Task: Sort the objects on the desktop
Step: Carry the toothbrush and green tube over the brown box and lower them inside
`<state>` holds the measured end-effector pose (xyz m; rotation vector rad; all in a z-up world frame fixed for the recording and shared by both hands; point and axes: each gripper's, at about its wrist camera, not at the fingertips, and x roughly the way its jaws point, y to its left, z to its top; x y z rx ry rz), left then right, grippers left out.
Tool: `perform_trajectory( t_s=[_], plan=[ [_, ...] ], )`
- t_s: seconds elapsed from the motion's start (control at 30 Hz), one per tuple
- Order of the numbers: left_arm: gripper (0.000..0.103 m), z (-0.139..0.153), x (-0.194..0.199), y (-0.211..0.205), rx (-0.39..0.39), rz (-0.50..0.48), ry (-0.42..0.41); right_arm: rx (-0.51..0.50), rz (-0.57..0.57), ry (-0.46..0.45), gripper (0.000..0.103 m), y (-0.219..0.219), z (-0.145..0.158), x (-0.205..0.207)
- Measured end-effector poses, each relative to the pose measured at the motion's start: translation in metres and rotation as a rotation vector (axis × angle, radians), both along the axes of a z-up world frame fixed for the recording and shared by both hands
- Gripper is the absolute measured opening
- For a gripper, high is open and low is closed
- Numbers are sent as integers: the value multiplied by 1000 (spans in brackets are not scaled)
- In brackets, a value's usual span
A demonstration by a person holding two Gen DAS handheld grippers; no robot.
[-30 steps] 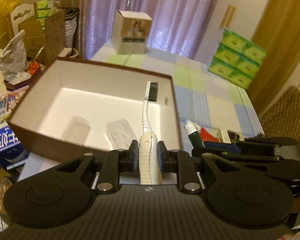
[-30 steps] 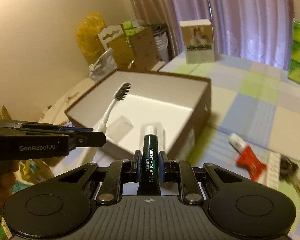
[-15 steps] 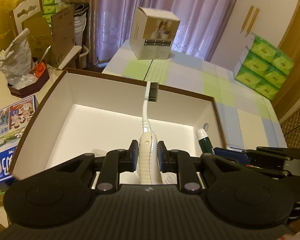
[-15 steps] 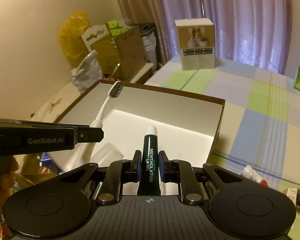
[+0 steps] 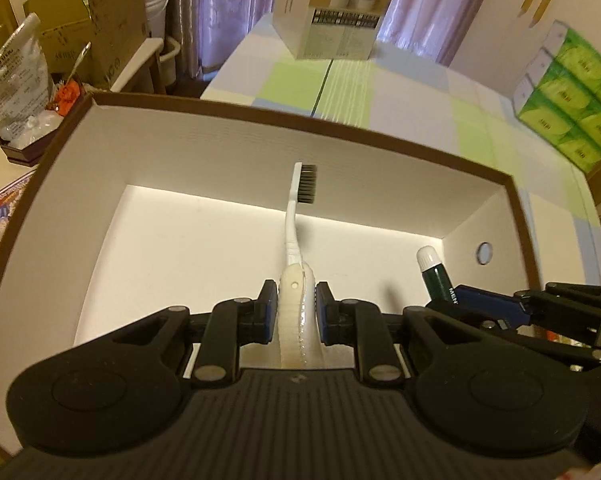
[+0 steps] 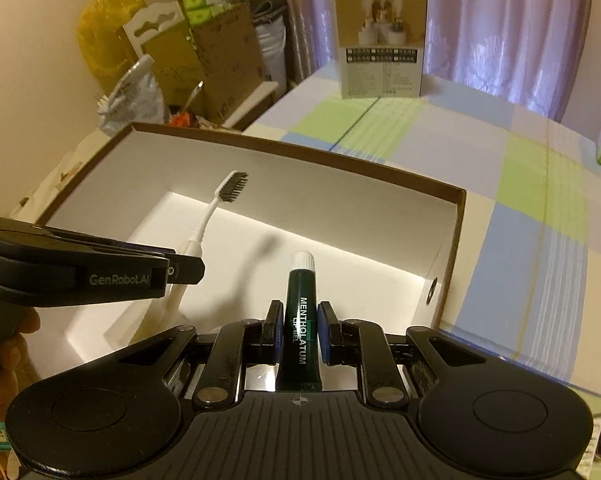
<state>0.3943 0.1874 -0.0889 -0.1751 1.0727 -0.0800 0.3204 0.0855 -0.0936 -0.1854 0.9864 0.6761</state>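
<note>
My left gripper (image 5: pixel 293 300) is shut on the handle of a white toothbrush (image 5: pixel 293 240), whose dark bristles point forward over the inside of a brown-rimmed white box (image 5: pixel 260 112). In the right wrist view, my right gripper (image 6: pixel 298 330) is shut on a dark green Mentholatum tube (image 6: pixel 301 320) with a white cap, also held over the box (image 6: pixel 300 152). The tube (image 5: pixel 436 276) and right gripper (image 5: pixel 520 312) show at the right of the left wrist view. The left gripper (image 6: pixel 172 270) and toothbrush (image 6: pixel 216 208) appear at the left of the right wrist view.
A tall carton (image 6: pixel 380 40) stands at the table's far edge on a checked cloth (image 6: pixel 520 184). Green tissue packs (image 5: pixel 572 92) are stacked at the far right. Bags and cardboard boxes (image 6: pixel 188 56) crowd the floor left of the table. A hand (image 6: pixel 4 356) holds the left gripper.
Both grippers have moved forward and down over the box with their objects still held. The box now fills more of both views, and the red tube on the cloth has left the view.
</note>
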Motion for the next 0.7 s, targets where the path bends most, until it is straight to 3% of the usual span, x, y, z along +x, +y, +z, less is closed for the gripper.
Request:
perform_trajectory(
  t_s=[0.37, 0.7],
  plan=[
    [16, -28, 23, 3, -3, -20, 83, -29, 5, 26, 15, 13, -14, 15],
    [20, -25, 23, 8, -2, -40, 73, -51, 4, 24, 15, 17, -19, 17]
  ],
)
